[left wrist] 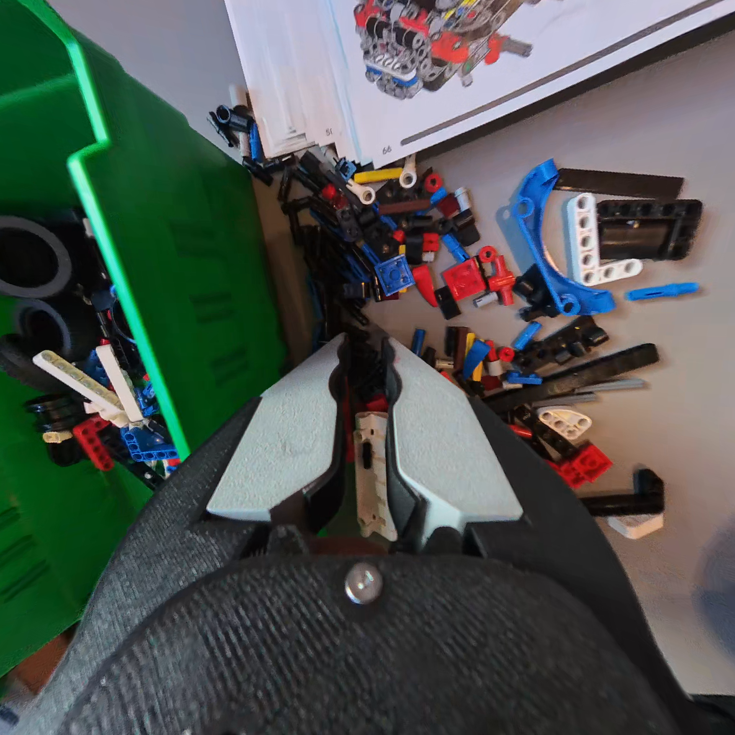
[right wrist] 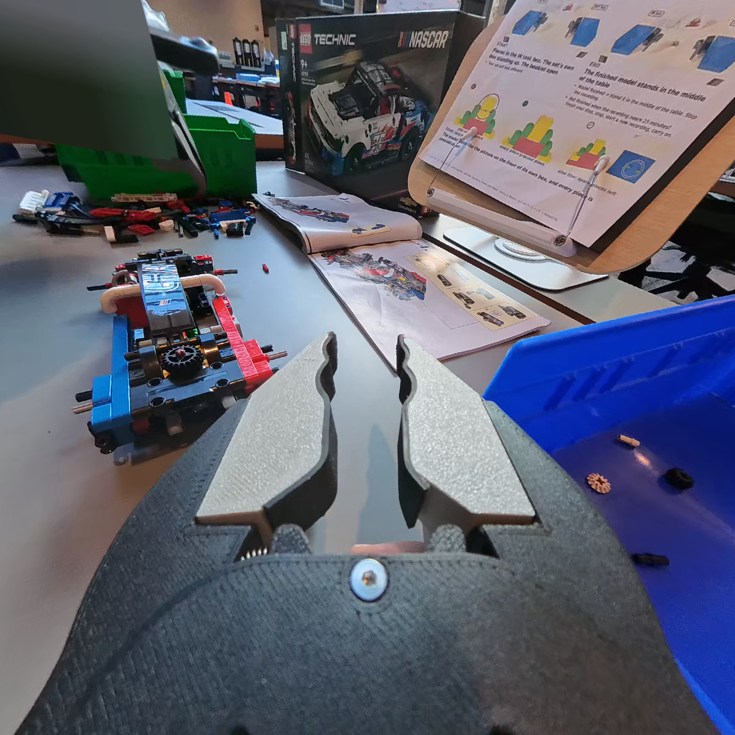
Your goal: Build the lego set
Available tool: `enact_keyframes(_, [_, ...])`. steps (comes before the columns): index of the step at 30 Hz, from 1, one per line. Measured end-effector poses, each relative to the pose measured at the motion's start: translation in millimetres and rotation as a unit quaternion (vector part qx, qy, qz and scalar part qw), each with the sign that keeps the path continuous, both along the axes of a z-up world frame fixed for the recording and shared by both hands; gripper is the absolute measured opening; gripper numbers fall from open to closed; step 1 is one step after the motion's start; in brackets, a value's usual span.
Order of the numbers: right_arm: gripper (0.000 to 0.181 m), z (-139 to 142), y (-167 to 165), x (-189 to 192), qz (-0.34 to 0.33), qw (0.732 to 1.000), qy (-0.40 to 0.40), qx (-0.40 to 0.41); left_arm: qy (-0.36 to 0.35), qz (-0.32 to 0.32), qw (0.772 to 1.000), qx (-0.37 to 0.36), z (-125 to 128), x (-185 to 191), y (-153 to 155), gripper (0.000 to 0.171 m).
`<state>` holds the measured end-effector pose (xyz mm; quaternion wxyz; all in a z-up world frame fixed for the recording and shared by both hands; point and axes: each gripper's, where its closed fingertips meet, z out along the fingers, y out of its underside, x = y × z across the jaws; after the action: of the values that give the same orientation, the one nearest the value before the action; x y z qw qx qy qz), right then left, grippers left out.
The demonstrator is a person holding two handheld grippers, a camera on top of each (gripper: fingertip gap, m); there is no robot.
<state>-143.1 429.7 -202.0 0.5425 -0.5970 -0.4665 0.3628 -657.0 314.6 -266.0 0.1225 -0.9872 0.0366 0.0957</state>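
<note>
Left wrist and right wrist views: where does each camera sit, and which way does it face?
Left wrist: on the left gripper, facing down at loose pieces; its fingers clamp a white beam.
Right wrist: on the open right gripper, facing across the table at the chassis.
Shared: green bin, open booklet.

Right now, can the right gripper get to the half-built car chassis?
Probably yes. The right gripper is open and empty, hanging over bare table. The car chassis sits just ahead to its left, with nothing between them. The blue bin lies on the opposite side, out of the way.
</note>
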Motion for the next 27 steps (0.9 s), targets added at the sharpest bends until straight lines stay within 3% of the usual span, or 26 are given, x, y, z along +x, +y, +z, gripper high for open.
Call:
enact_keyframes(3, [0.026, 1, 0, 1, 0.0, 1.0, 0.003, -0.002, 0.029, 0.01, 1.0, -0.007, -5, -10, -1, 0.012])
enact_keyframes(7, [0.026, 0, -1, 1, 0.001, 1.0, 0.003, -0.003, 0.017, 0.014, 1.0, -0.006, -9, -11, 1, 0.019])
enact_keyframes(17, [0.025, 1, -1, 3, 0.001, 1.0, 0.009, -0.01, 0.015, -0.01, 0.999, -0.037, -21, -10, -1, 0.003])
enact_keyframes(27, [0.024, 2, -2, 5, 0.004, 1.0, 0.016, -0.02, 0.018, -0.077, 0.997, 0.019, 5, 8, -3, 0.003])
